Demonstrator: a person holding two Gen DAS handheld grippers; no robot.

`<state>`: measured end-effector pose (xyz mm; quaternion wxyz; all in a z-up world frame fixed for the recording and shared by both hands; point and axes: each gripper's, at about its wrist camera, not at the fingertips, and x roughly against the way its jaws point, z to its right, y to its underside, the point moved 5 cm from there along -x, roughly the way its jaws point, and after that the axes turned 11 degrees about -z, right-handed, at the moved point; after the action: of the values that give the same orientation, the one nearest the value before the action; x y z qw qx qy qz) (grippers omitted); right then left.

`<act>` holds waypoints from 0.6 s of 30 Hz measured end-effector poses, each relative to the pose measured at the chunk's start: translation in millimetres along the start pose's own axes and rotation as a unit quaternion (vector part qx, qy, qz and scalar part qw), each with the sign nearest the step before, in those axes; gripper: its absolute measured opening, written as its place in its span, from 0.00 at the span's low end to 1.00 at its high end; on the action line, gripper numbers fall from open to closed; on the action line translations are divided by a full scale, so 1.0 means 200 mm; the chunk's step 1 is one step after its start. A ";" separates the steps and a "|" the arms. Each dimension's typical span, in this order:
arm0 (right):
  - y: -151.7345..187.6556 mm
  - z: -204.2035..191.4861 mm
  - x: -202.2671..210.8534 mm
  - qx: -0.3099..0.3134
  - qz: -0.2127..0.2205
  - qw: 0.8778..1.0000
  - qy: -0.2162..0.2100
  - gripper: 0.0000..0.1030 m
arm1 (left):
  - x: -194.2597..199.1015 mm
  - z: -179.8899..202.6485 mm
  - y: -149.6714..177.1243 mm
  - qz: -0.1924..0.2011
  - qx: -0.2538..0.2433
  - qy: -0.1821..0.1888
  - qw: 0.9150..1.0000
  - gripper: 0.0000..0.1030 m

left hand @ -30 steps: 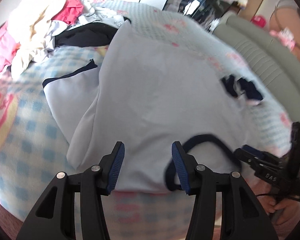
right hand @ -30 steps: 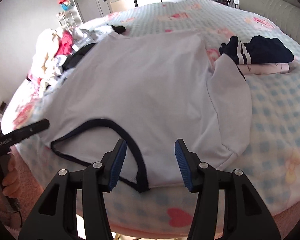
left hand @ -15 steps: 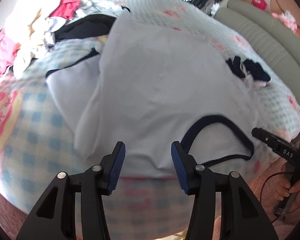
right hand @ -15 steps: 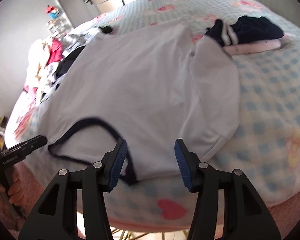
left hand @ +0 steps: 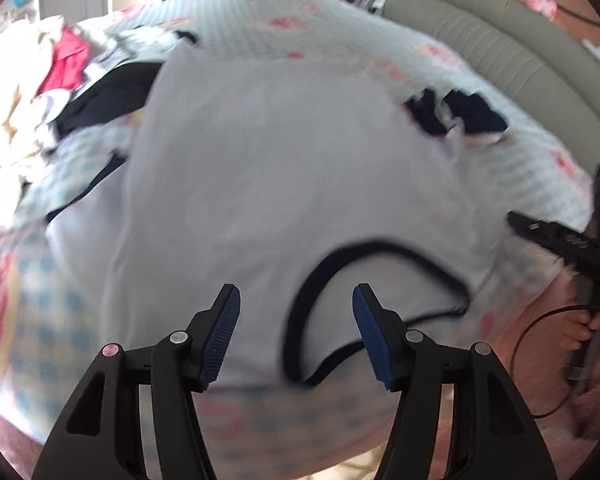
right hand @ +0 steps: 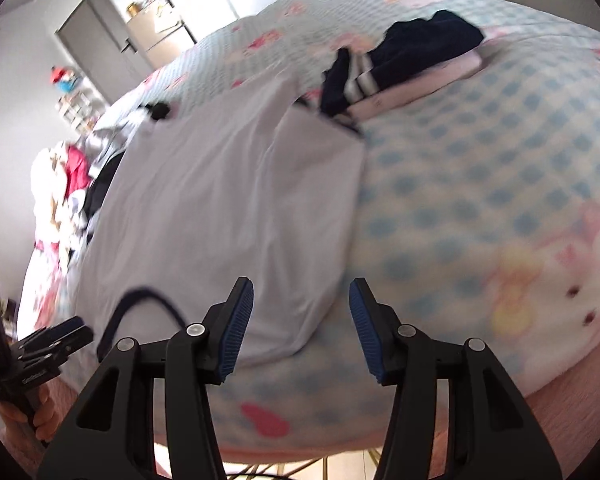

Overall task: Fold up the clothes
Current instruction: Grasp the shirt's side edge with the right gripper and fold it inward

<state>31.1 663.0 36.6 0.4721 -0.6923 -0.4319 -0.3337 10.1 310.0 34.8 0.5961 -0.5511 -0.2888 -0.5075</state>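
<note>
Left gripper (left hand: 296,332): jaws spread, nothing between the 2 blue ribbed pads; it hovers over the near hem-side edge of the shirt, just left of the neckline.
Right gripper (right hand: 300,326): jaws spread, empty; it sits over the near right corner of the shirt, where the folded-in sleeve edge meets the bedspread.
Writing: pale lettering on each gripper body as seen from the other camera, too blurred to read.
White T-shirt (left hand: 268,184): 1, spread flat on the bed, neckline toward the grippers, body running away from them.
Neckline trim (left hand: 360,276): 1 dark navy loop, lying just ahead of the left gripper's right pad.
Right sleeve (right hand: 320,184): lies beside the shirt body, navy cuff at its far end.
Bedspread (right hand: 480,184): 1, blue-and-white check with pink cartoon prints, under the shirt.
Folded stack (right hand: 416,64): navy garment with white stripes on top of a pale pink one, 2 pieces visible, just beyond the sleeve cuff.
Unfolded pile (left hand: 28,92): white, red and black clothes heaped at far left; count cannot be told.
Headboard (left hand: 500,60): grey, padded, far right.
</note>
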 end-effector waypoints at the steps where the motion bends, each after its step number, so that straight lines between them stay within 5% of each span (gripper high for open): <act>1: -0.05 0.04 0.00 -0.008 -0.001 1.000 -0.003 0.51 | 0.00 0.03 -0.04 0.005 -0.003 0.018 1.000 0.59; 8: -0.25 0.16 -0.23 -0.042 -0.036 0.997 -0.050 0.59 | -0.19 0.33 -0.27 -0.021 -0.043 0.075 0.996 0.54; 10: -0.27 0.15 -0.30 -0.036 -0.044 0.997 -0.051 0.49 | -0.24 0.40 -0.27 -0.025 -0.038 0.103 0.994 0.54; 14: -0.27 0.11 -0.27 -0.033 -0.020 0.996 -0.075 0.09 | -0.42 0.51 -0.24 -0.062 -0.036 0.113 0.991 0.54; 18: -0.24 0.10 -0.02 -0.031 0.035 0.993 -0.107 0.03 | -0.49 0.56 -0.21 -0.071 -0.043 0.099 0.992 0.54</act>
<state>-13.7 688.9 43.9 0.4130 -0.7528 -0.4449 -0.2545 -35.6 449.4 -13.5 0.5603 -0.5013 -0.2450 -0.6121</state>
